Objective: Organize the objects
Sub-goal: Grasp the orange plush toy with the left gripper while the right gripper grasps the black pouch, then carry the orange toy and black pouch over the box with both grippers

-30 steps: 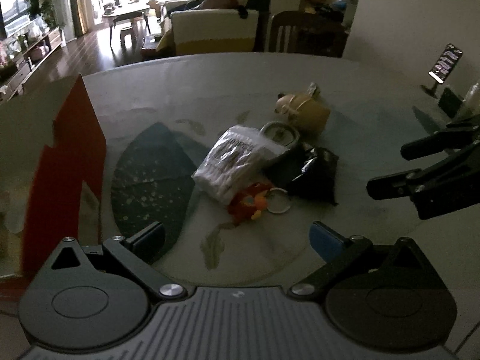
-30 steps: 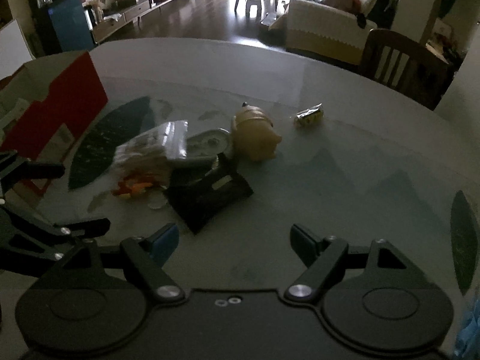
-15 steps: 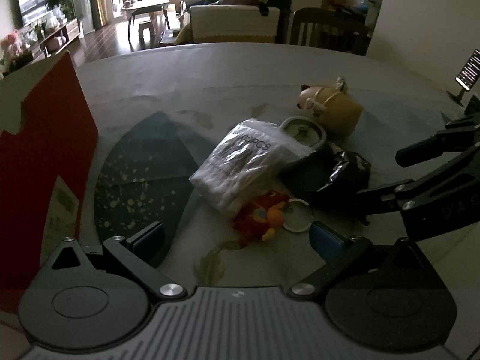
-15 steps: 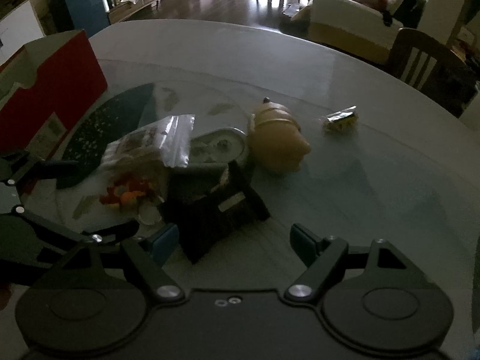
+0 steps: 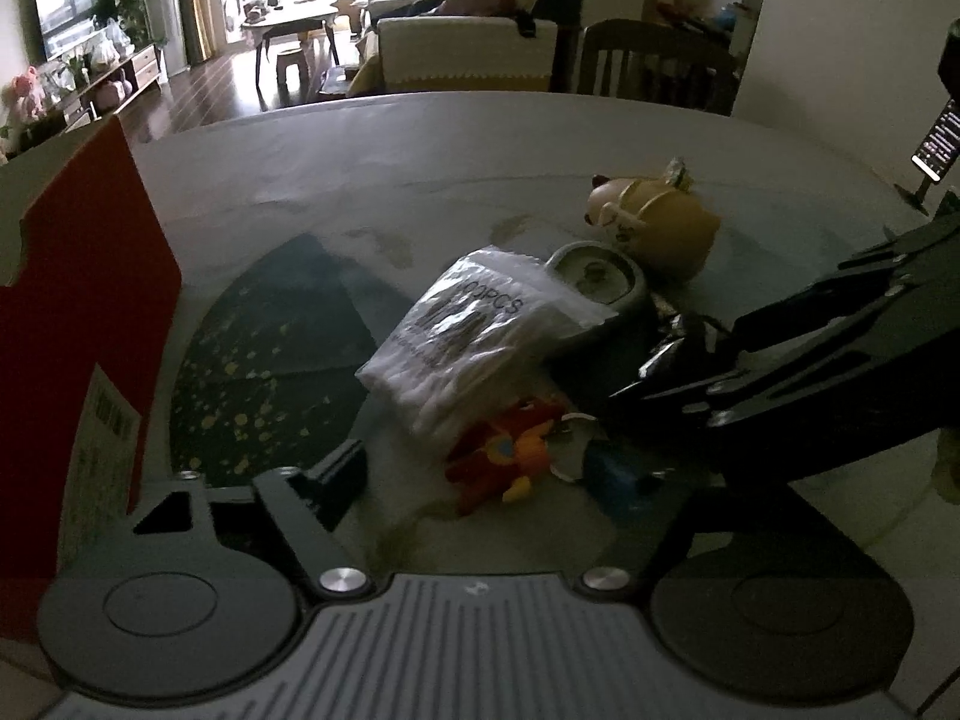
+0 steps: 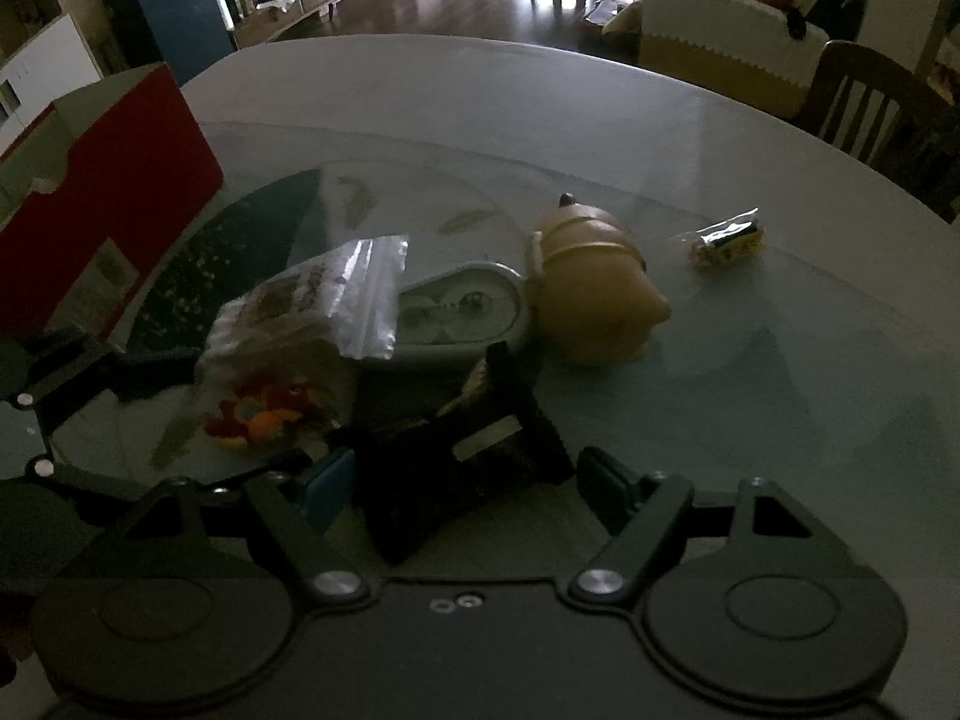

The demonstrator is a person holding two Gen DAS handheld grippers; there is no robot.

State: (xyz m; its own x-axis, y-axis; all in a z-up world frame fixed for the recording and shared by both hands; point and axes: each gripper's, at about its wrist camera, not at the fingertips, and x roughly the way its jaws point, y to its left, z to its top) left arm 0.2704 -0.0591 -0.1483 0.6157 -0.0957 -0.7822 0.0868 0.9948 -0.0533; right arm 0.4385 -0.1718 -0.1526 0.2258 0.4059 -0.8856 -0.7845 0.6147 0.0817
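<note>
Far left on the tabletop [image 5: 420, 168]: a red box [image 5: 90, 312], upright, well apart from the heap — likely where things are to go, though that is only a guess. Closer now than a second ago, the whole scene looming larger in both views.

Next, the left tongs [image 5: 480, 480], jaws apart and empty, now straddling the red-and-orange plush toy [image 5: 510, 456] and the ring beside it; a second back, well short of them. Just beyond, a clear bag of cotton swabs [image 5: 480, 330] lying tilted across a pale oval tin [image 5: 600, 282].

Middle: a black pouch [image 6: 456, 468], a corner of it now between the spread fingers of the right tongs [image 6: 462, 486] — open, nothing clamped, no contact certain. Previously hanging back with bare tabletop between the jaws.

Right of the tin, touching or nearly so, a tan piggy-shaped toy [image 6: 594, 294] on its side. Furthest right, alone, a small yellow wrapped sweet [image 6: 726, 240].

Meaning for the task: approach apparently finished on both sides, nothing sorted yet. Closing on pouch and plush seems the step in hand; soft, slack things, likely to bunch or drag neighbours along.
</note>
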